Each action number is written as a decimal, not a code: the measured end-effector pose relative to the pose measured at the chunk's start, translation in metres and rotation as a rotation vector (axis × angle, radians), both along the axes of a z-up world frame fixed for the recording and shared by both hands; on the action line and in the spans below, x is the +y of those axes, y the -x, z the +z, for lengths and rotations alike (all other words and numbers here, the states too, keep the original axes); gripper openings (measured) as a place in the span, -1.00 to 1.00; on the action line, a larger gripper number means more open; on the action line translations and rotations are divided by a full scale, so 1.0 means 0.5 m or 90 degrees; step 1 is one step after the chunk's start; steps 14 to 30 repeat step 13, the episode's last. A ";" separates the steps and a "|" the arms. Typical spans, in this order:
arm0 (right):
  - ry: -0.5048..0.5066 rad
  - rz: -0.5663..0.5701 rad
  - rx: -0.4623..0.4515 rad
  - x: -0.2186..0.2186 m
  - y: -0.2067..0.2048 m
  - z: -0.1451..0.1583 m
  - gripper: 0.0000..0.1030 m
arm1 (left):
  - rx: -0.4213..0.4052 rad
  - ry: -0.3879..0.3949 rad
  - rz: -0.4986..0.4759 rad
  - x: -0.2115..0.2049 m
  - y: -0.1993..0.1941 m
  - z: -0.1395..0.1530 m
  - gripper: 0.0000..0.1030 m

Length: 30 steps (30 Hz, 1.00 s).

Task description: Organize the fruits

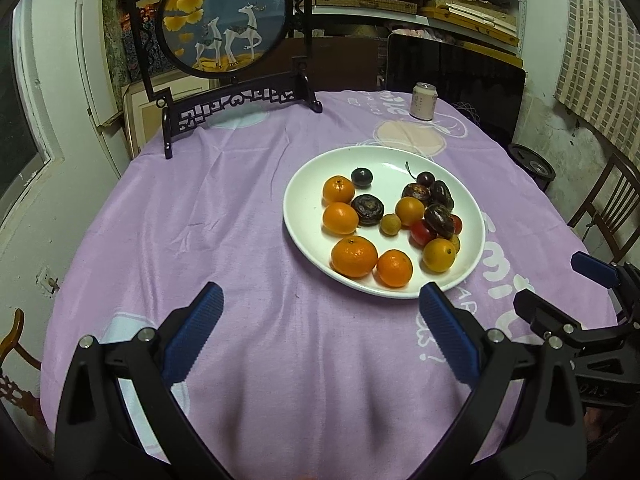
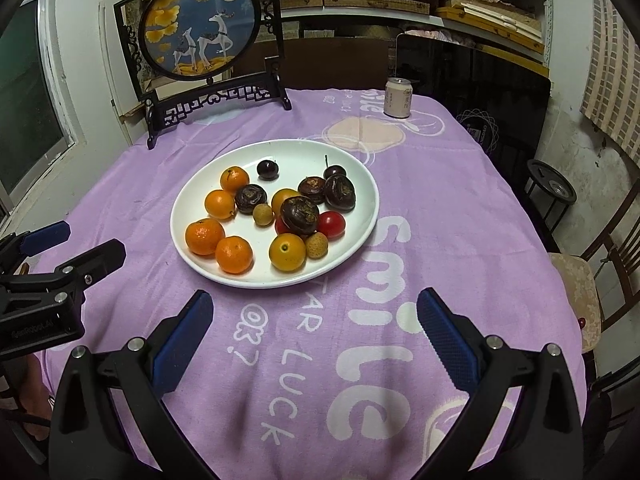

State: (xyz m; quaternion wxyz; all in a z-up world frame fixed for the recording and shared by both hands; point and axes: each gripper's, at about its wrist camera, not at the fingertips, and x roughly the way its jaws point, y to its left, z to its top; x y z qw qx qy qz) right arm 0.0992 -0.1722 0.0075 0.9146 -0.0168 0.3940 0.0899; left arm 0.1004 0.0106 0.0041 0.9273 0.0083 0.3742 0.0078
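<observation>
A white plate sits on the purple tablecloth and holds mixed fruit: several oranges, dark water chestnuts, red cherry tomatoes, dark cherries and small tan longans. My left gripper is open and empty, above the cloth, near and left of the plate. My right gripper is open and empty, just short of the plate's near rim. Each gripper shows at the edge of the other's view.
A black carved stand with a round deer painting stands at the table's back left. A drink can stands at the back right. A dark screen, shelves and wooden chairs surround the table.
</observation>
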 end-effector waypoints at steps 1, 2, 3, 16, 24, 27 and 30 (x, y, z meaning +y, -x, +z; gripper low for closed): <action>-0.001 -0.001 0.000 0.000 0.000 0.001 0.97 | -0.005 -0.003 0.001 0.000 0.003 0.001 0.96; -0.002 -0.001 0.000 0.000 0.000 0.002 0.97 | -0.011 -0.006 0.002 0.001 0.005 0.003 0.96; -0.002 -0.001 0.000 0.001 0.000 0.003 0.97 | -0.013 -0.008 0.004 0.002 0.007 0.004 0.96; -0.013 -0.005 -0.006 0.000 0.002 0.009 0.97 | 0.004 0.008 0.024 0.021 0.001 0.000 0.96; -0.013 -0.005 -0.006 0.000 0.002 0.009 0.97 | 0.004 0.008 0.024 0.021 0.001 0.000 0.96; -0.013 -0.005 -0.006 0.000 0.002 0.009 0.97 | 0.004 0.008 0.024 0.021 0.001 0.000 0.96; -0.013 -0.005 -0.006 0.000 0.002 0.009 0.97 | 0.004 0.008 0.024 0.021 0.001 0.000 0.96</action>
